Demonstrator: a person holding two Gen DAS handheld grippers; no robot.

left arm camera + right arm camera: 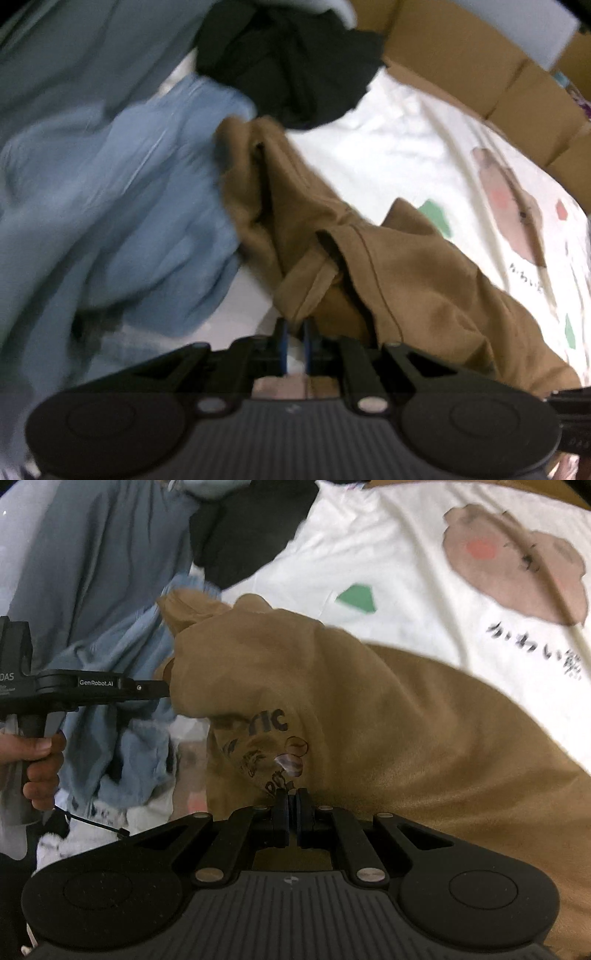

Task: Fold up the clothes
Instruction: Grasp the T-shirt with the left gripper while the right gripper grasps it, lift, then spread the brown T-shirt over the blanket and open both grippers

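Left claw [295, 334] nearly closed, pinching cloth; right claw [291, 805] clamped together; a hand [38, 766] at nine o'clock grips the left handle.

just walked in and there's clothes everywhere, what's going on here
A person is sorting laundry with a handheld gripper in each hand. Both the left gripper and the right gripper are pinched shut on the tan shirt, lifting it off a white bear-print sheet. Blue garments and a black one lie in a heap beside it. No fold is visible yet.
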